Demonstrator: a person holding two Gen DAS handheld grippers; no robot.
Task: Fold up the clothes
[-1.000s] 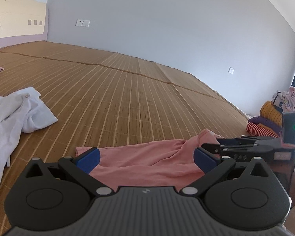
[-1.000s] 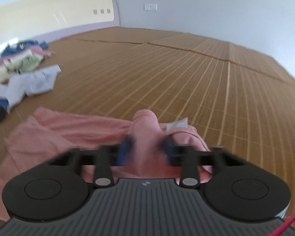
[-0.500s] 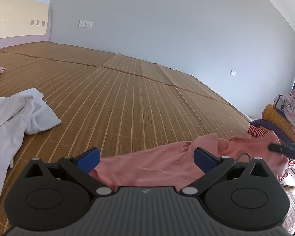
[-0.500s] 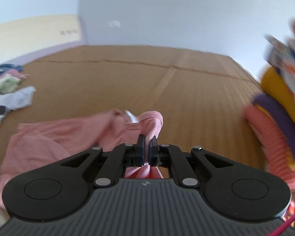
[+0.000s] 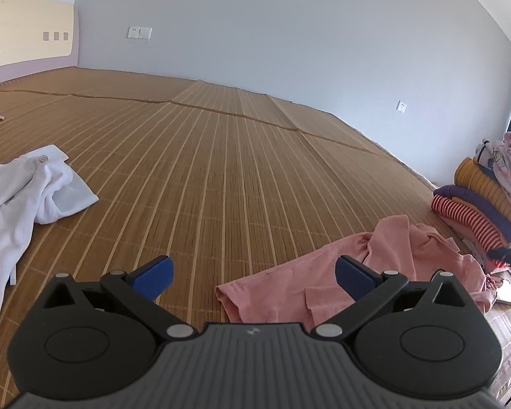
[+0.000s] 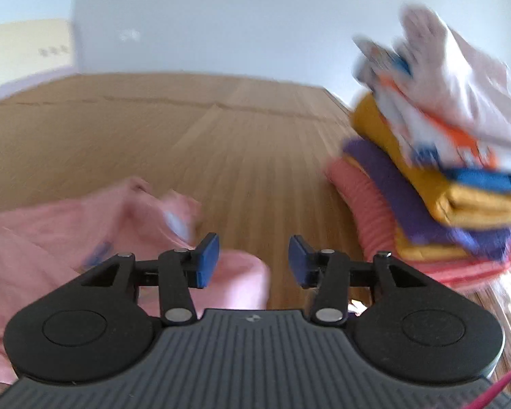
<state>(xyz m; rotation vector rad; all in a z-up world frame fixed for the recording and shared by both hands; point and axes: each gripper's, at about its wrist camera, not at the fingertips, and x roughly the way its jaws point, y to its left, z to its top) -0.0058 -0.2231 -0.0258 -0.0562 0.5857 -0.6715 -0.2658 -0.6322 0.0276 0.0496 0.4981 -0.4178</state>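
Pink cotton: the pink garment (image 5: pixel 374 272) lies rumpled on the bamboo mat (image 5: pixel 221 177), its far end bunched near the stack of folded clothes (image 5: pixel 487 197).
My right gripper (image 6: pixel 253 260): a moment ago I had it clenched on a pink fold; now the jaws are opening and nothing sits between them, the cloth lying low and to its left.
My left gripper (image 5: pixel 252 272): spread wide and empty, over the garment's near hem; it has kept its place.
What changed: I dragged the cloth sideways toward the stack, then let go, so it now lies longer across the mat.
What that means: by my reckoning the spreading-out step is done but the collar end is not yet flat; smoothing comes before any fold.
Elsewhere: a white shirt (image 5: pixel 24 197) waits at the left.
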